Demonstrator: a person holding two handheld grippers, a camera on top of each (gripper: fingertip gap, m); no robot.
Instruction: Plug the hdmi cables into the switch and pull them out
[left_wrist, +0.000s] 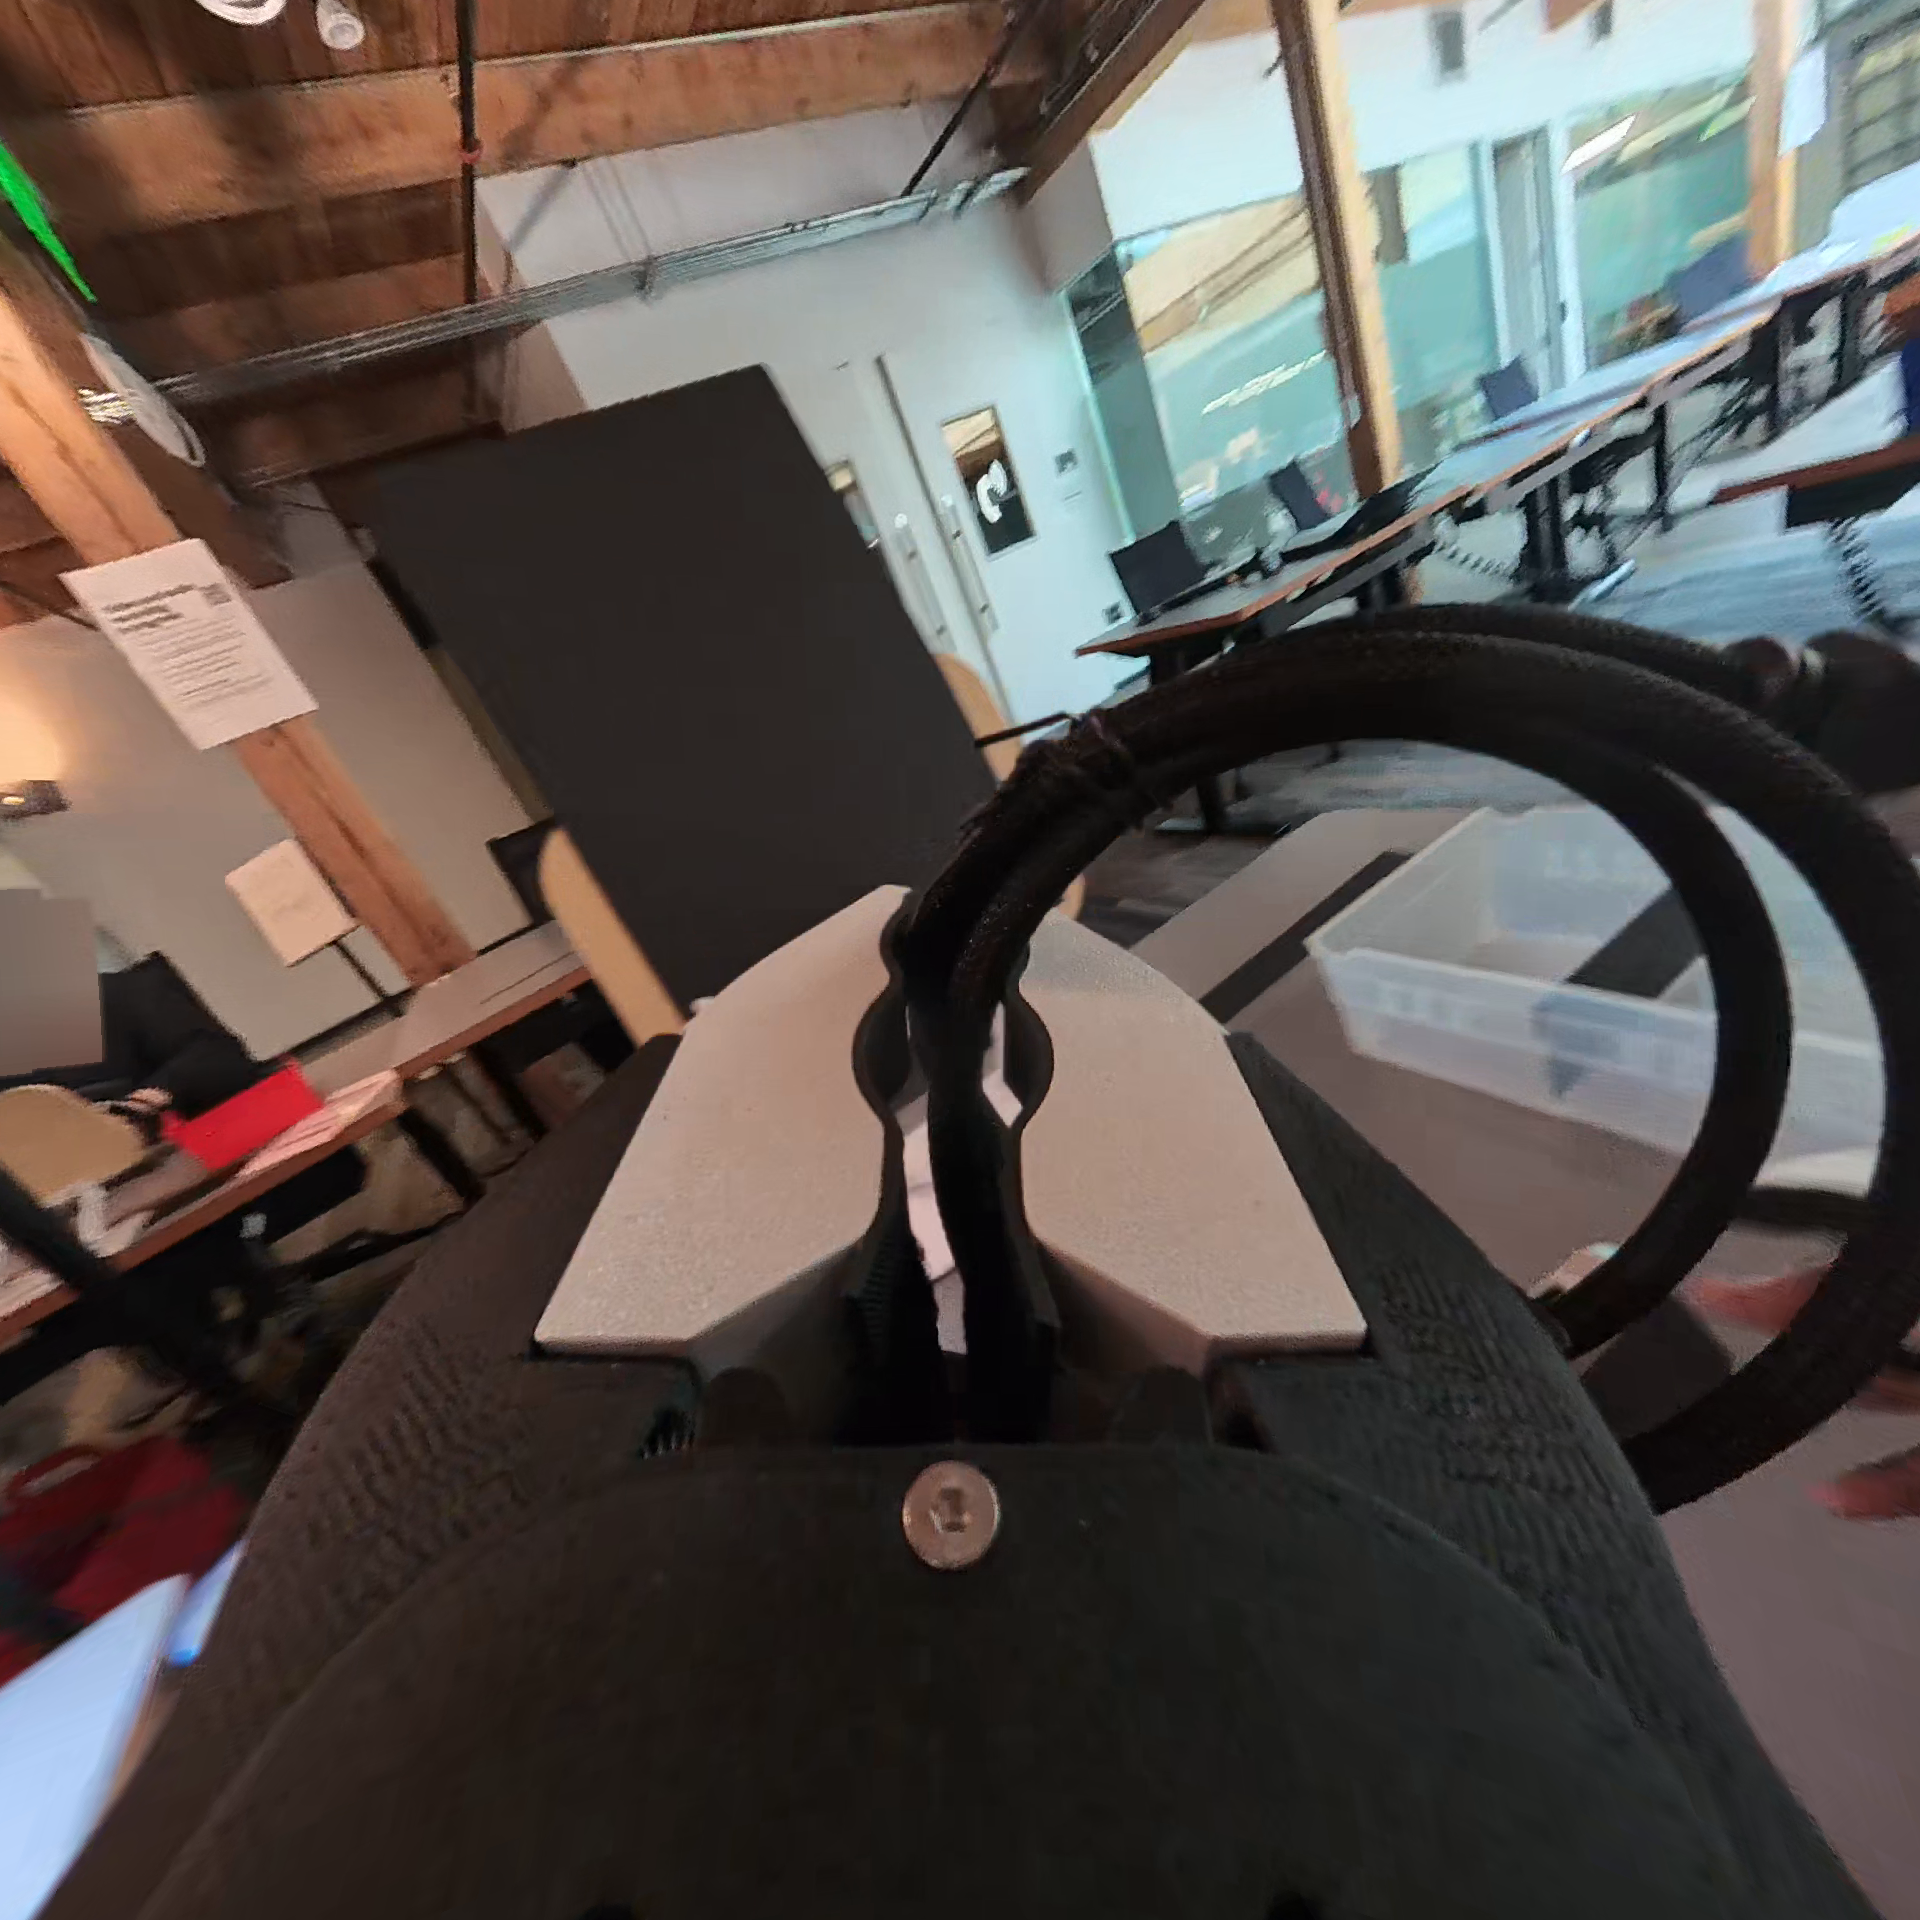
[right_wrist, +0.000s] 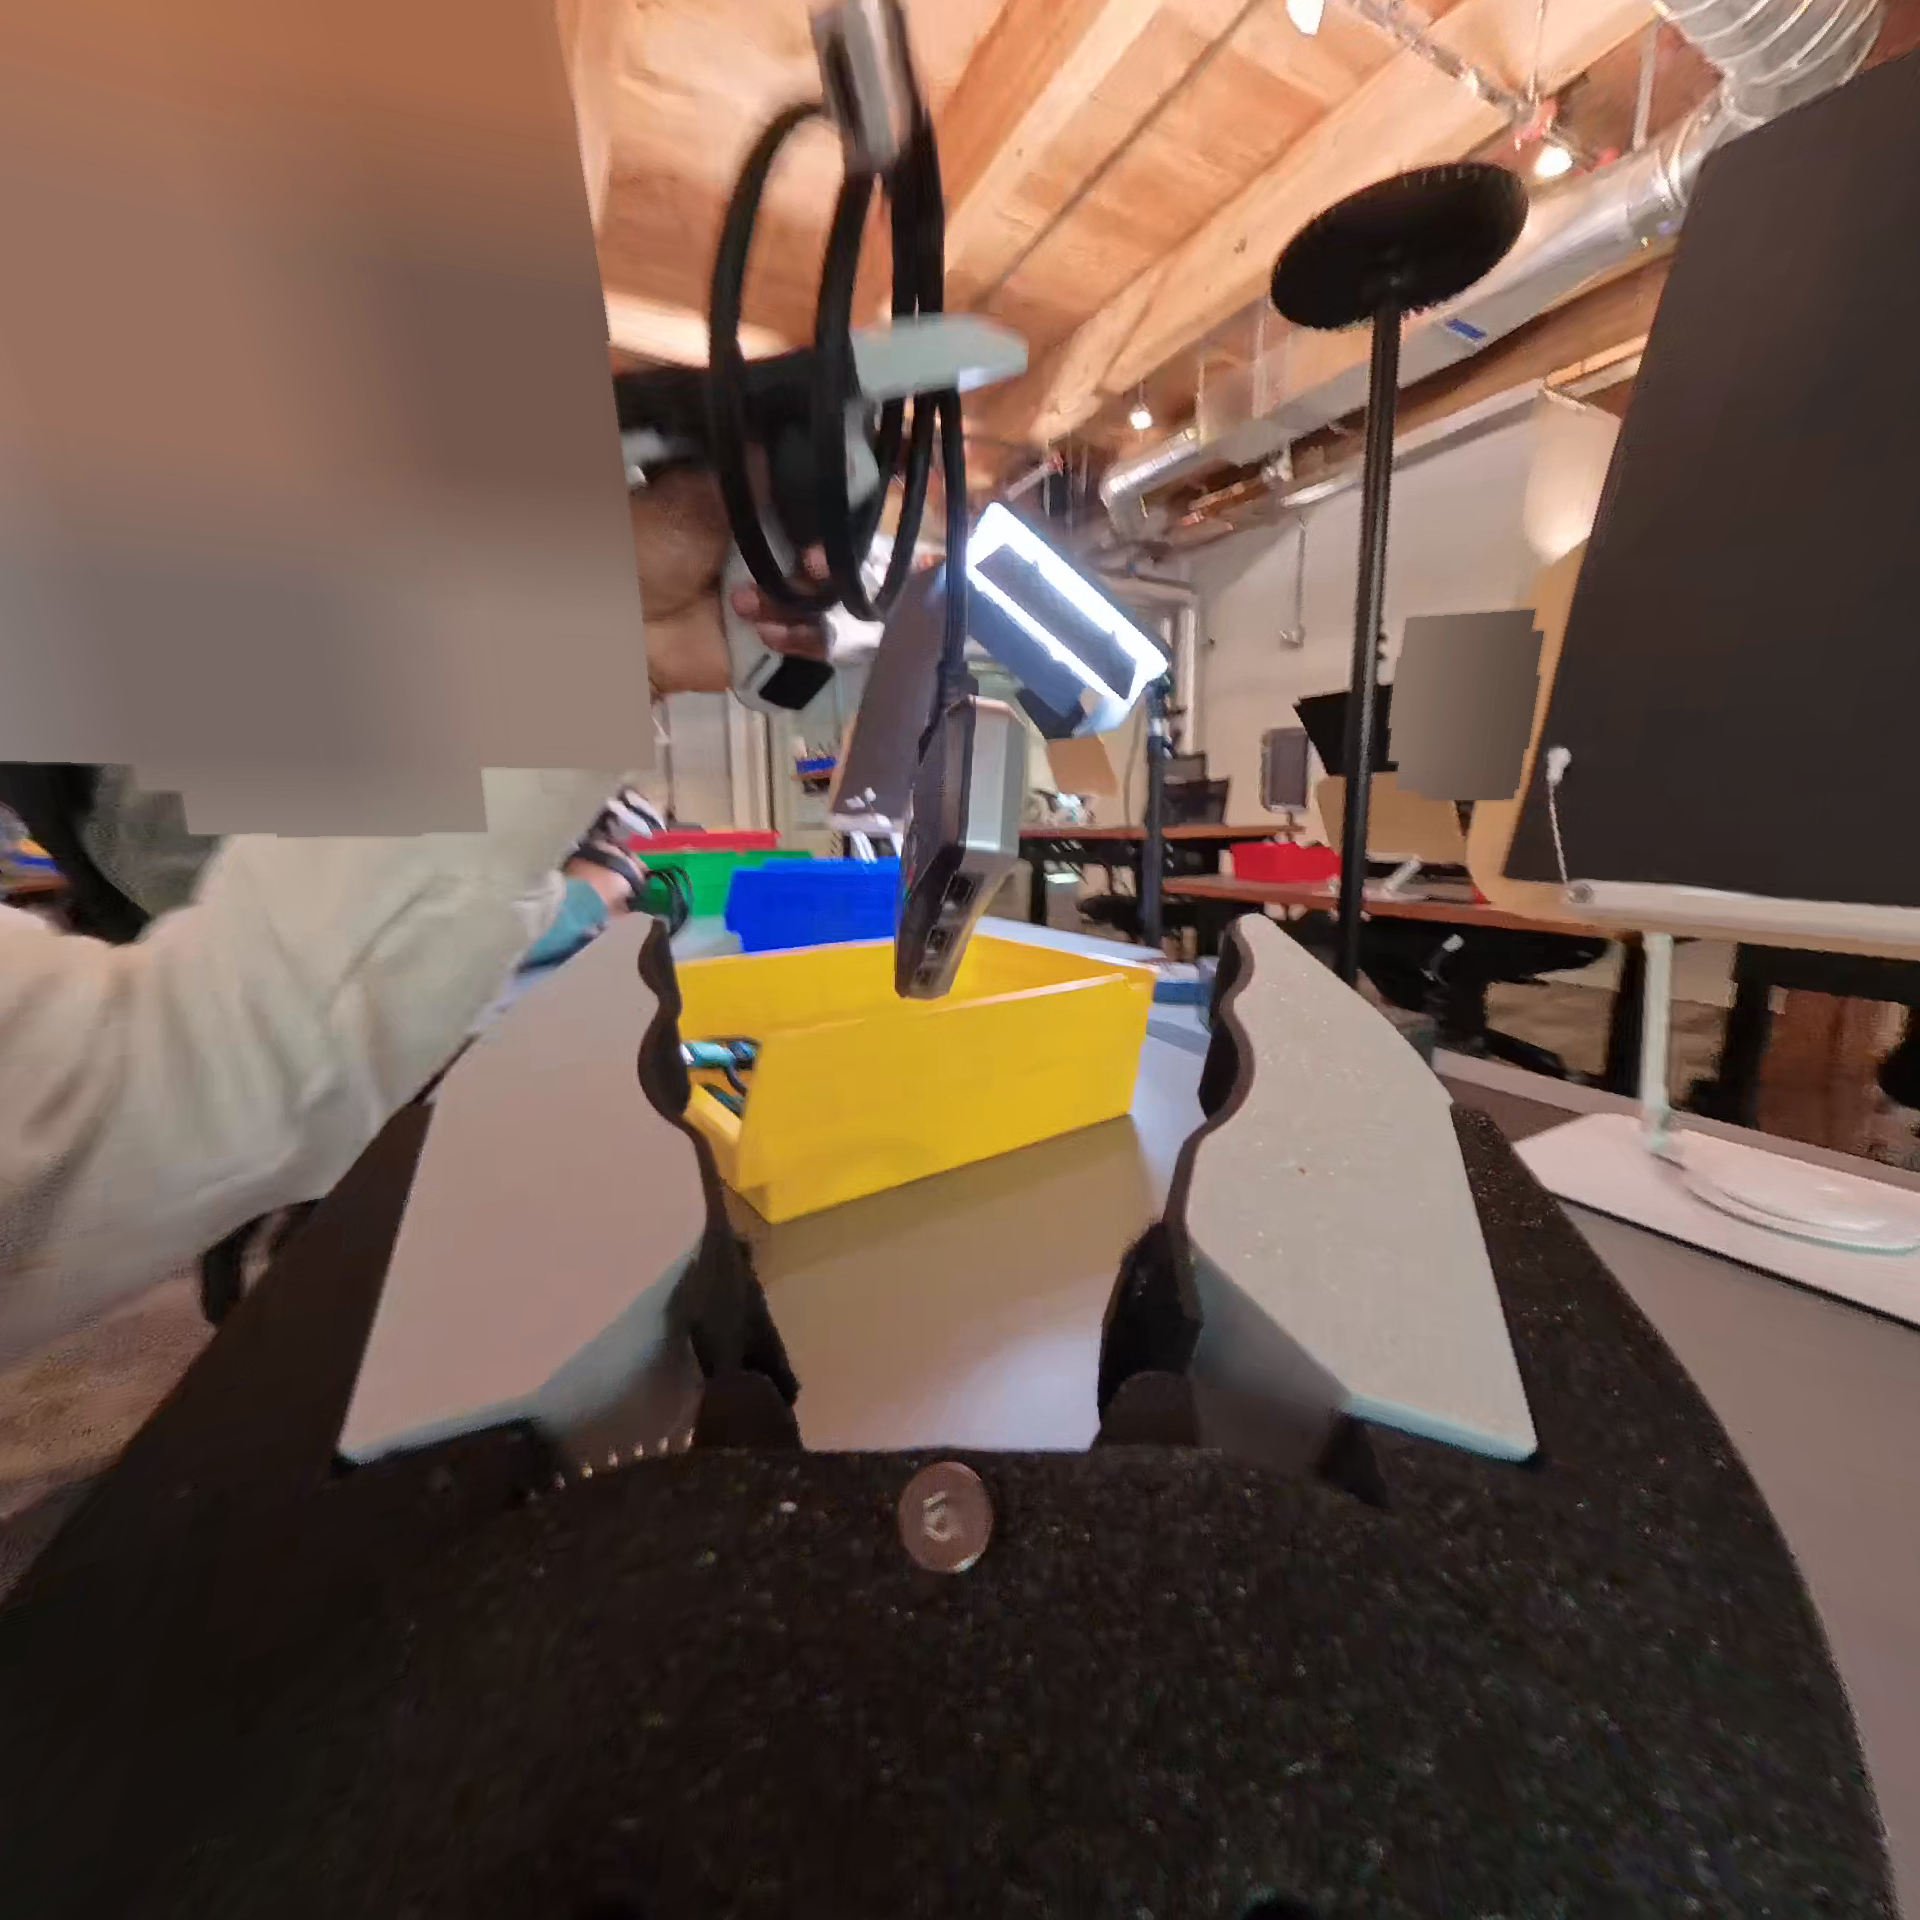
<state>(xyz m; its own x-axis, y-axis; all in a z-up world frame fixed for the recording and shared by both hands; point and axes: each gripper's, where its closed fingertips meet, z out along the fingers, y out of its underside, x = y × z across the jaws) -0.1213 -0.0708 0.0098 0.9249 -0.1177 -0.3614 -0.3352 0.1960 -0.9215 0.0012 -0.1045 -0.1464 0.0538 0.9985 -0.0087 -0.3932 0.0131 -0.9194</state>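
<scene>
The left gripper (left_wrist: 961, 997) has its jaws pressed narrow around a black braided HDMI cable (left_wrist: 1403, 727), which rises between the grey fingers (left_wrist: 748, 1122) and curls off to the right in two large loops bound together with a thin tie. This view tilts up toward wooden ceiling beams and a dark upright panel; a clear plastic bin (left_wrist: 1507, 997) lies low on the right, and no switch can be seen from here.

Only the right wrist view shows what hangs from that cable. There the left gripper (right_wrist: 935, 353) is seen farther off and high up, held by a person's hand (right_wrist: 686, 582), with the coiled cable (right_wrist: 821, 343) looping around it. A length of the cable drops down to a small grey box-shaped switch (right_wrist: 961, 831) with a dark port face, which dangles tilted in the air above a yellow plastic bin (right_wrist: 914, 1060). The bin sits on the grey counter (right_wrist: 935, 1278), with blue, green and red bins behind it.

The right gripper (right_wrist: 940, 1039) holds nothing; its jaws are spread wide, low over the counter, framing the yellow bin between the grey fingers (right_wrist: 540, 1195). A black pole with a round top (right_wrist: 1392, 239) stands to the right, beside a white lamp base (right_wrist: 1787, 1195).
</scene>
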